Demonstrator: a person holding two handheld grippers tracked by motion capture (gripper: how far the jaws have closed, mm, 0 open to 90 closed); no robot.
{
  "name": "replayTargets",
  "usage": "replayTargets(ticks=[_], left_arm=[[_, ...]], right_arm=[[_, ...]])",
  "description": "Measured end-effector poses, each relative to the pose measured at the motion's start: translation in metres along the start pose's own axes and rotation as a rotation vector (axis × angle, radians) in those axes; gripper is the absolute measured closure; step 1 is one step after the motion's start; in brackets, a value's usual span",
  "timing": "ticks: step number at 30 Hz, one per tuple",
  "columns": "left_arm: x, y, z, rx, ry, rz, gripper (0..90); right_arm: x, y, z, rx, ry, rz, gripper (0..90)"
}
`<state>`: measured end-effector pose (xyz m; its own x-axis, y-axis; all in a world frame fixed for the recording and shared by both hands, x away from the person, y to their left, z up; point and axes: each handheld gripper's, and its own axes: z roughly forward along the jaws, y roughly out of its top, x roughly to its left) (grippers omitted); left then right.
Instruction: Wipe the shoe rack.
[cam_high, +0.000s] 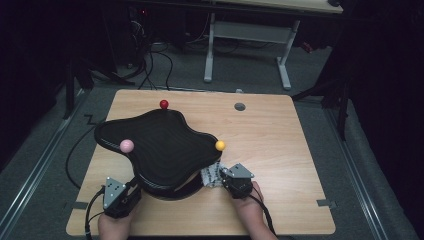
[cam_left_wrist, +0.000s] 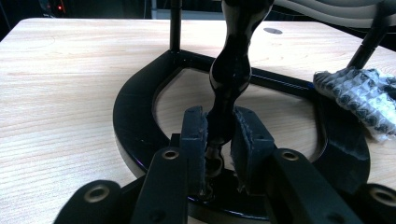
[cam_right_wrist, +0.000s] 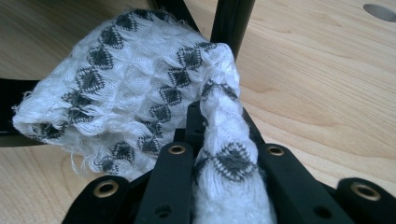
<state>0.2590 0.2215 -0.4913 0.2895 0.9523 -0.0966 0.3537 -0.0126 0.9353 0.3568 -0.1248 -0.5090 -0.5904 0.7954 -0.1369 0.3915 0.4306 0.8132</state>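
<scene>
Black stand sat on the wooden bench; left tongs were clamped on its wavy post. Right tongs were clamped on white cloth w/ grey diamonds (bunched by stand's base ring).

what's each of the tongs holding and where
Left tongs clamp the black stand's wavy post near its foot. Right tongs pinch a bunched fold of the white patterned cloth.

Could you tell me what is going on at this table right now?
A person holds a gripper in each hand. The left gripper is shut on a wavy black post of the black stand, steadying it. The right gripper is shut on a white patterned cloth, held against the stand's base ring.
</scene>
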Motion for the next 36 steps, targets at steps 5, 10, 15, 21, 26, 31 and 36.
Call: replayTargets(ticks=[5, 10, 15, 21, 26, 31, 36], left_arm=[[0.001, 0.002, 0.002, 0.008, -0.008, 0.002, 75.0], [0.003, 0.004, 0.005, 0.008, -0.006, 0.006, 75.0], [0.004, 0.004, 0.005, 0.014, -0.008, 0.008, 75.0], [0.010, 0.003, -0.002, 0.021, -0.014, 0.011, 75.0], [0.014, 0.002, -0.007, 0.021, -0.011, 0.012, 75.0], [0.014, 0.001, -0.007, 0.018, -0.011, 0.020, 75.0], [0.015, 0.002, -0.007, 0.021, -0.014, 0.019, 75.0]], right_arm=[[-0.008, 0.002, -0.011, -0.027, -0.029, 0.011, 81.3], [-0.035, -0.006, -0.030, -0.045, -0.117, 0.046, 81.3], [-0.066, -0.012, -0.045, -0.072, -0.195, 0.132, 81.3], [-0.061, 0.000, -0.033, -0.098, -0.164, 0.151, 81.3], [-0.035, 0.015, -0.009, -0.096, -0.110, 0.112, 81.3], [-0.014, 0.027, -0.012, -0.154, -0.015, 0.091, 81.3], [-0.014, 0.036, -0.028, -0.220, 0.017, 0.126, 81.2]])
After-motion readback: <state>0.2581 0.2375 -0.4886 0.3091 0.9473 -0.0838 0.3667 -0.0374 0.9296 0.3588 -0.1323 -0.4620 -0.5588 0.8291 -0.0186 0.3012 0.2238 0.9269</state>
